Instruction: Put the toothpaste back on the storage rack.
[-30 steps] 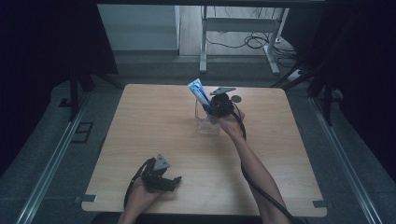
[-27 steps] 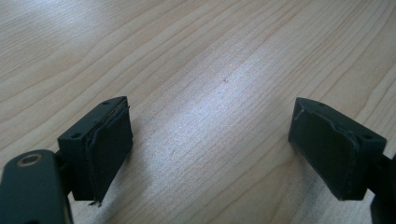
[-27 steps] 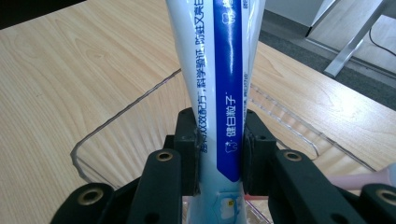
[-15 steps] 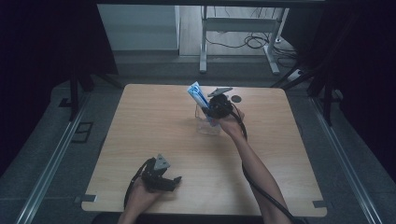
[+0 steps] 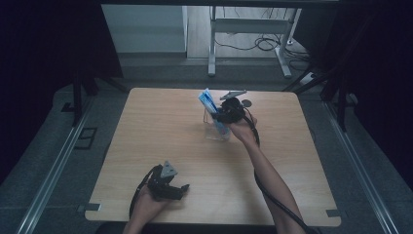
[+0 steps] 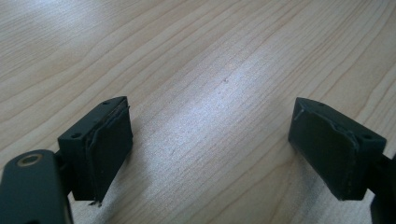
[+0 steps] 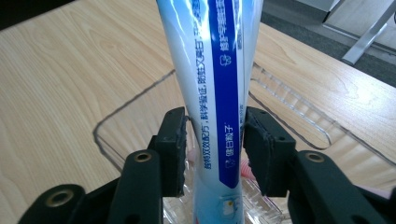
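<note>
- Toothpaste tube (image 7: 212,93), white and blue with Chinese print, stands in the clear container (image 7: 299,116).
- Right tool (image 7: 214,149): jaws just eased apart, flanking the tube.
- Left tool (image 6: 210,149): wide, holding nothing, over the bench (image 6: 196,56).

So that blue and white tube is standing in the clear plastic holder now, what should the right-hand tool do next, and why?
Probably draw the right gripper straight back. Its jaws have just been opening, and small gaps show beside the blue and white toothpaste tube, which already stands tilted in the clear plastic holder. Opening a little wider first should keep the pads from dragging it over.
</note>
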A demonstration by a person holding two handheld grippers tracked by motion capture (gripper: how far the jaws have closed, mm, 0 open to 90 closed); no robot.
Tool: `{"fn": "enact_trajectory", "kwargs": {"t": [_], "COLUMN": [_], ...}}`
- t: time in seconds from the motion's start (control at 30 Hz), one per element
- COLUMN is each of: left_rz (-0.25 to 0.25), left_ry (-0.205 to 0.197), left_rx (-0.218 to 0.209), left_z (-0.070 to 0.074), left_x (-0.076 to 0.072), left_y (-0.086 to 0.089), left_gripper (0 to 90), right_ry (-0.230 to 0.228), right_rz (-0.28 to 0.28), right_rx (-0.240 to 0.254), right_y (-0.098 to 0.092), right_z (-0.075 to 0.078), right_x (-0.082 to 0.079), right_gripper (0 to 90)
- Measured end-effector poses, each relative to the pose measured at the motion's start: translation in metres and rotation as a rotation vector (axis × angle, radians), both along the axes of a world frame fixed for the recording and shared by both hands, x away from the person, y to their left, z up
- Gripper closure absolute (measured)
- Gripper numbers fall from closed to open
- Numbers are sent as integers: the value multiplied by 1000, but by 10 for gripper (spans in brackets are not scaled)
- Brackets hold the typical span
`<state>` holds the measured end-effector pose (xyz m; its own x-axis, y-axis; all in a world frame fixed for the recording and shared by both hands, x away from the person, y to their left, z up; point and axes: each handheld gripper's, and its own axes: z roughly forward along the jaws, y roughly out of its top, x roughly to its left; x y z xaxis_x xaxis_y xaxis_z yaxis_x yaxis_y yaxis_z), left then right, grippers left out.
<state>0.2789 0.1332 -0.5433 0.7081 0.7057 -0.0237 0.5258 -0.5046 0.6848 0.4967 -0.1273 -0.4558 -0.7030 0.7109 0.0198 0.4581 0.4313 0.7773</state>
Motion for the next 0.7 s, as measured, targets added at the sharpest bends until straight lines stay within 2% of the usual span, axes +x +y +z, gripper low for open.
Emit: {"fn": "enact_trajectory", "kwargs": {"t": [0.17, 0.47, 0.7], "left_rz": [0, 0, 0], "left_ry": [0, 0, 0], "left_rx": [-2, -1, -2], "left_z": [0, 0, 0], "left_x": [0, 0, 0], "left_y": [0, 0, 0], "left_gripper": [138, 138, 138], "right_ry": [-6, -19, -11], "right_rz": [15, 25, 30], "right_rx": [28, 32, 58], "right_y": [-2, -6, -12], "right_z": [8, 18, 24], "right_x": [-4, -13, -19], "right_gripper": [528, 413, 358]}}
